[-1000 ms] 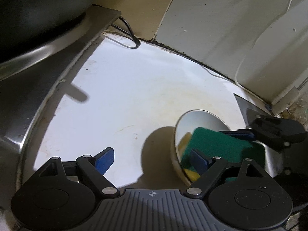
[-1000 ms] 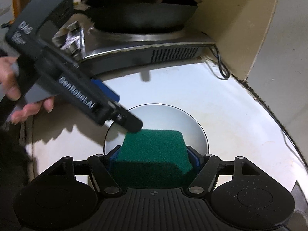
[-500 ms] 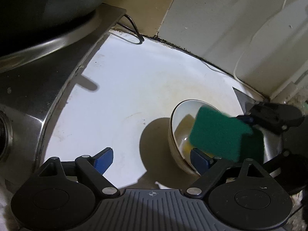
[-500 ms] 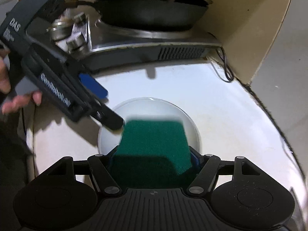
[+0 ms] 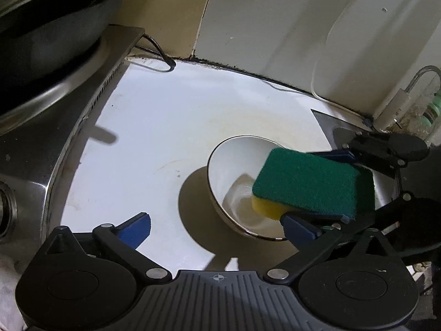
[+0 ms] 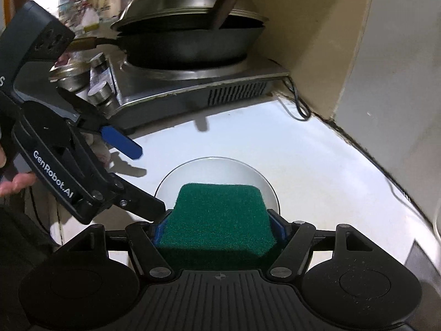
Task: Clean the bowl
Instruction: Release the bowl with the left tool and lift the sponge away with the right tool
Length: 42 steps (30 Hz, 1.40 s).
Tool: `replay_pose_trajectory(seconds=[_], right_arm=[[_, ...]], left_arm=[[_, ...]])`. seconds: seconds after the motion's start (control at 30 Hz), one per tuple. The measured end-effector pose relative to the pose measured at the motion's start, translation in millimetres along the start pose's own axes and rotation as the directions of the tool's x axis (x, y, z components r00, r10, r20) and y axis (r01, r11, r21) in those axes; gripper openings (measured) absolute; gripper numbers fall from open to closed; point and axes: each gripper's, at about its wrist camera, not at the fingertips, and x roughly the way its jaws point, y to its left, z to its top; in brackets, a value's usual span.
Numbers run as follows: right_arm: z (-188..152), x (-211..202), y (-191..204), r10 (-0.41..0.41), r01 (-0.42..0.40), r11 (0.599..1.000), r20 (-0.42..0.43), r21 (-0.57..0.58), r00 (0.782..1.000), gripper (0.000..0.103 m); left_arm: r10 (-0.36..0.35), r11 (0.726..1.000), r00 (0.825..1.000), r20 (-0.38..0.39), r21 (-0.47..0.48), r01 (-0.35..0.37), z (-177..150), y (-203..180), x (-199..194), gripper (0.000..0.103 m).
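Left wrist view: your left hand-held gripper gapes wide, jaws just opened further, gripping nothing. Your right hand-held gripper clamps the sponge over the bowl on the white desk.

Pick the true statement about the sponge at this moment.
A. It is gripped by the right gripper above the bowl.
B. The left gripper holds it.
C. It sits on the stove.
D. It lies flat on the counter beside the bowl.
A: the right gripper clamps the sponge over the bowl.
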Motion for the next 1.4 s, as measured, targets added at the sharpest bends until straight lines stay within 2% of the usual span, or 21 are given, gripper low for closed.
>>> replay_pose_trajectory(seconds=[0.13, 0.27, 0.3, 0.33, 0.37, 0.43, 0.63, 0.7, 0.8, 0.87, 0.9, 0.97, 1.03, 1.13, 1.17, 1.23, 1.3, 1.37, 1.4], right_arm=[[-8, -9, 3, -0.055, 0.05, 0.994, 0.05, 0.098, 0.997, 0.071], [-16, -16, -3, -0.14, 0.12, 0.966, 0.073, 0.229, 0.987, 0.071], [-18, -17, -5, -0.16, 0.138, 0.958, 0.071, 0.25, 0.985, 0.074], [-20, -18, -5, -0.194, 0.17, 0.948, 0.068, 0.269, 0.979, 0.083], [-23, -19, -5, -0.234, 0.206, 0.935, 0.065, 0.289, 0.97, 0.085], [-27, -23, -5, -0.253, 0.215, 0.919, 0.076, 0.33, 0.965, 0.086], [-31, -28, -1, -0.264, 0.213, 0.896, 0.082, 0.389, 0.961, 0.091], [-33, -28, 1, -0.293, 0.239, 0.881, 0.074, 0.409, 0.953, 0.091], [-36, -23, -4, -0.357, 0.292, 0.826, 0.046, 0.483, 0.933, 0.091], [-38, -22, -13, -0.408, 0.322, 0.767, 0.035, 0.555, 0.912, 0.091], [-39, -22, -18, -0.433, 0.334, 0.734, 0.028, 0.591, 0.901, 0.091], [-40, -29, -23, -0.471, 0.336, 0.695, 0.049, 0.636, 0.881, 0.091], [-40, -35, -29, -0.505, 0.353, 0.672, 0.054, 0.651, 0.861, 0.091], [-36, -41, -43, -0.563, 0.398, 0.64, 0.049, 0.658, 0.825, 0.092], [-34, -45, -47, -0.57, 0.406, 0.634, 0.043, 0.658, 0.82, 0.092], [-28, -57, -43, -0.556, 0.388, 0.642, 0.053, 0.661, 0.83, 0.092], [-23, -72, -31, -0.508, 0.331, 0.692, 0.106, 0.642, 0.855, 0.092], [-20, -86, -8, -0.431, 0.284, 0.765, 0.133, 0.578, 0.892, 0.095], [-22, -87, -1, -0.422, 0.285, 0.766, 0.117, 0.576, 0.899, 0.098]], left_arm=[[-0.016, 1.0, 1.0, 0.012, -0.023, 0.016, -3, -2, -3, 0.103], [-0.027, 0.999, 1.0, 0.008, -0.025, 0.027, -3, -7, -5, 0.103], [-0.027, 0.999, 1.0, 0.004, -0.025, 0.027, -3, -8, -4, 0.103], [-0.03, 0.999, 1.0, -0.002, -0.029, 0.03, -3, -9, -4, 0.103], [-0.035, 0.999, 0.999, -0.007, -0.037, 0.035, -3, -9, -3, 0.103], [-0.036, 0.998, 0.999, -0.01, -0.055, 0.036, -2, -10, -3, 0.103], [0.105, 0.994, 0.994, -0.036, -0.021, -0.106, 5, -20, -1, 0.103], [0.12, 0.993, 0.992, -0.035, -0.014, -0.12, 6, -23, -3, 0.103], [0.098, 0.995, 0.995, -0.024, -0.008, -0.098, 7, -26, -10, 0.103], [0.081, 0.996, 0.997, -0.014, 0.031, -0.08, 9, -34, -15, 0.103], [0.084, 0.995, 0.996, -0.004, 0.063, -0.083, 9, -39, -19, 0.103], [0.113, 0.987, 0.993, 0.023, 0.112, -0.115, 10, -47, -22, 0.103], [0.117, 0.986, 0.992, 0.04, 0.111, -0.121, 11, -49, -24, 0.103], [0.079, 0.993, 0.996, 0.031, 0.08, -0.082, 19, -48, -25, 0.103], [0.071, 0.994, 0.997, 0.025, 0.076, -0.073, 22, -48, -24, 0.103], [0.093, 0.991, 0.996, 0.008, 0.097, -0.093, 26, -49, -21, 0.103], [0.125, 0.986, 0.992, -0.008, 0.108, -0.123, 29, -48, -16, 0.103], [0.138, 0.989, 0.99, -0.031, 0.06, -0.136, 27, -40, -12, 0.103], [0.119, 0.993, 0.992, -0.042, 0.027, -0.118, 26, -36, -11, 0.102]])
